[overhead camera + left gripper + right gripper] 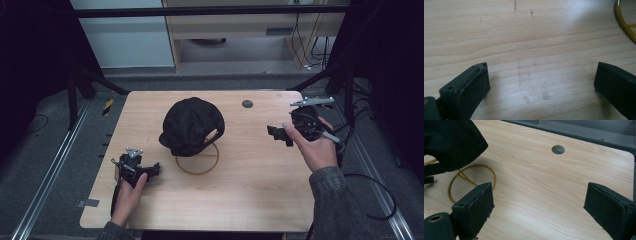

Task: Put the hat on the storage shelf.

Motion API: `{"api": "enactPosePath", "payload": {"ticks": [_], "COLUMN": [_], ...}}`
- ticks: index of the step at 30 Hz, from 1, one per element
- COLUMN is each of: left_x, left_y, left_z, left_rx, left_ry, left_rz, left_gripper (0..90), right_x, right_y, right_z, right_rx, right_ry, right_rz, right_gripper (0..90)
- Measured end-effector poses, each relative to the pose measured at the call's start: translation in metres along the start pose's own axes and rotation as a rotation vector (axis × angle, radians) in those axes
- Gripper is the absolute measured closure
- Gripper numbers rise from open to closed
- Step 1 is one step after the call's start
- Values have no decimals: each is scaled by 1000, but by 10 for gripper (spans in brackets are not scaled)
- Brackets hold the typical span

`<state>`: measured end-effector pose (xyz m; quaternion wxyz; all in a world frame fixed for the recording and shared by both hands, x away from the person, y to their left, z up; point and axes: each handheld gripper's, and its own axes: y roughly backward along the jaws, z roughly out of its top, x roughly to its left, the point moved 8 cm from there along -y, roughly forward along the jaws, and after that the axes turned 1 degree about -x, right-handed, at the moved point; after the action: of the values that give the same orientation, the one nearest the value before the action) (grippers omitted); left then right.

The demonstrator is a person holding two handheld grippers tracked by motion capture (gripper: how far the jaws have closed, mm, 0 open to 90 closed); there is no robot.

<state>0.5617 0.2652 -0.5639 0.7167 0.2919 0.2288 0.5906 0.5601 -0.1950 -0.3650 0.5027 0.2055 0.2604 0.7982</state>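
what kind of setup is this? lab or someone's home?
Most likely a lab recording rig, not a home: a bare wooden table boxed in by black frame struts, floor rails alongside, loose cables behind, and a black cap on a wire stand.

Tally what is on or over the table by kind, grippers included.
Cap: 1
Gold wire stand under the cap: 1
Grippers: 2, left gripper and right gripper, both open and holding nothing
Total: 4

A black cap [191,125] sits perched upright on a gold wire ring stand [198,162] at the counter's [260,180] middle, brim toward the near-left.
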Motion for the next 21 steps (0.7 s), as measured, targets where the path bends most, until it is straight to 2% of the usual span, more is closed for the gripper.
{"api": "enactPosePath", "payload": {"ticks": [11, 21], "left_x": [8, 12], "left_y": [-1, -1], "left_z": [0, 1], "left_rx": [-1, 0], "left_ry": [15, 22], "left_rz": [15, 23], "left_gripper": [0, 0], "right_x": [-10, -19], "right_y": [4, -1], "right_z": [-9, -31], "right_rx": [-9, 9], "right_ry": [-14, -45], "right_rz": [-12, -23], "right_gripper": [86, 114]}}
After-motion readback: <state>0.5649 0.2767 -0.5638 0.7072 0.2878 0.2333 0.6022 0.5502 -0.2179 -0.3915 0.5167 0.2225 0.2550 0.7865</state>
